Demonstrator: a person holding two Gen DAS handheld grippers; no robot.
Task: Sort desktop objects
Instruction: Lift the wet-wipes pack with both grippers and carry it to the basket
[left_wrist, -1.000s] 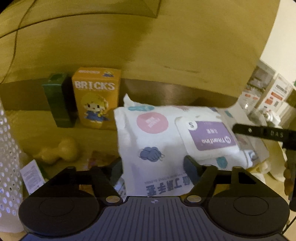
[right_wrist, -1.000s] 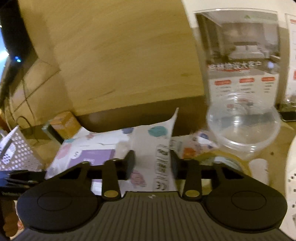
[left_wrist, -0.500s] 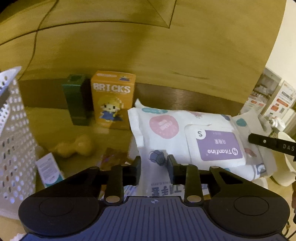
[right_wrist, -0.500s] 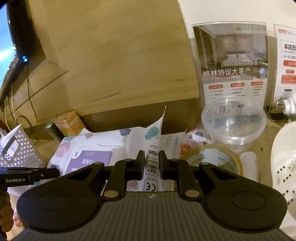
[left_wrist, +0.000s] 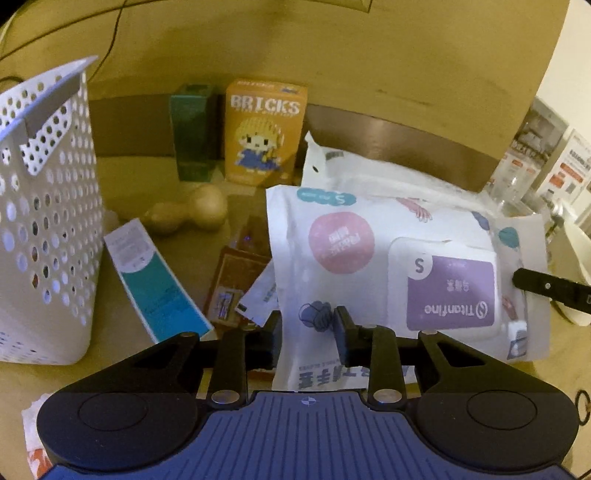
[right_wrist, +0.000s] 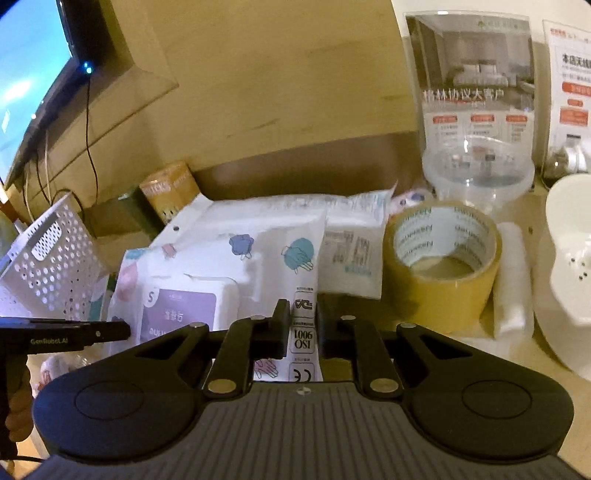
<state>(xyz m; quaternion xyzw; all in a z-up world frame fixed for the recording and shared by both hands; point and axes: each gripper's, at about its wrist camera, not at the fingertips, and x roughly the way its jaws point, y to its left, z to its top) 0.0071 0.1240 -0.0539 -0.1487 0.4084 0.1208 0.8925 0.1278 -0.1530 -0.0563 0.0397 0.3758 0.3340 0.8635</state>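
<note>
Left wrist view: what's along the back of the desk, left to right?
White perforated plastic basket → dark green upright box → orange BRICKS box with cartoon figure → white printed glove pack with purple label, its near edge pinched in the left tongs.

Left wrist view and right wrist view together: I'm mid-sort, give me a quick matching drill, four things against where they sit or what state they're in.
Things:
1. glove pack
2. BRICKS box
3. tape roll
4. perforated basket

Places or states:
A. standing upright at the back, next to a dark green box
B. lying flat just in front of a clear plastic bowl
C. pinched at two edges by the left gripper and the right gripper
D. standing at the far left of the desk

Pairs: 1-C, 2-A, 3-B, 4-D
</note>
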